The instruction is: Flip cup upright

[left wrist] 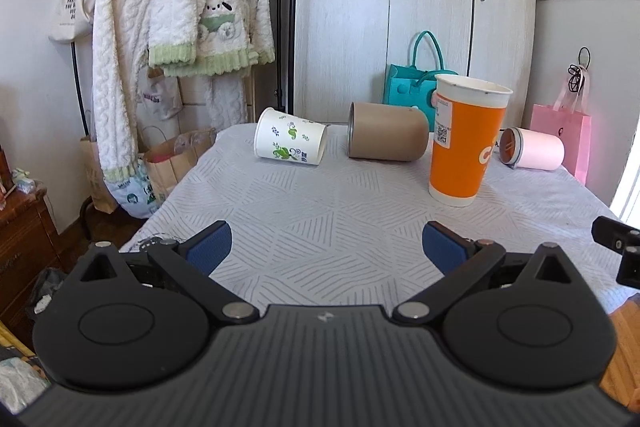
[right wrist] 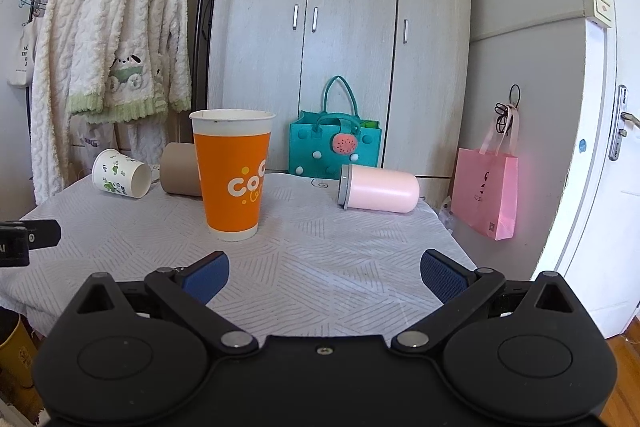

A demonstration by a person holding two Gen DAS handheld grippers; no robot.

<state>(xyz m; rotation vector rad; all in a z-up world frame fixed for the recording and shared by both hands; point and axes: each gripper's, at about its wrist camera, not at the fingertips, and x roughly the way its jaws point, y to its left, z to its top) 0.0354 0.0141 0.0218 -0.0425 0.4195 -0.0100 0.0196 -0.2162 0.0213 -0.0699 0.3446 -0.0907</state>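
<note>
A tall orange paper cup [left wrist: 464, 143] [right wrist: 232, 171] stands upright on the table [left wrist: 320, 227] [right wrist: 320, 247]. A white cup with green leaf print [left wrist: 290, 143] [right wrist: 120, 174] lies on its side at the far left. A brown cup [left wrist: 386, 137] [right wrist: 179, 175] lies on its side next to it, partly hidden behind the orange cup in the right wrist view. A pink cup with a grey rim [left wrist: 534, 149] [right wrist: 378, 189] lies on its side at the far right. My left gripper [left wrist: 326, 247] and right gripper [right wrist: 324, 275] are both open and empty, over the table's near part.
A teal felt bag [left wrist: 416, 83] [right wrist: 334, 143] stands behind the table against a grey wardrobe [right wrist: 340, 27]. A pink paper bag [right wrist: 486, 193] hangs at the right. Robes on a rack [left wrist: 172, 27] and paper bags [left wrist: 168, 163] are at the left.
</note>
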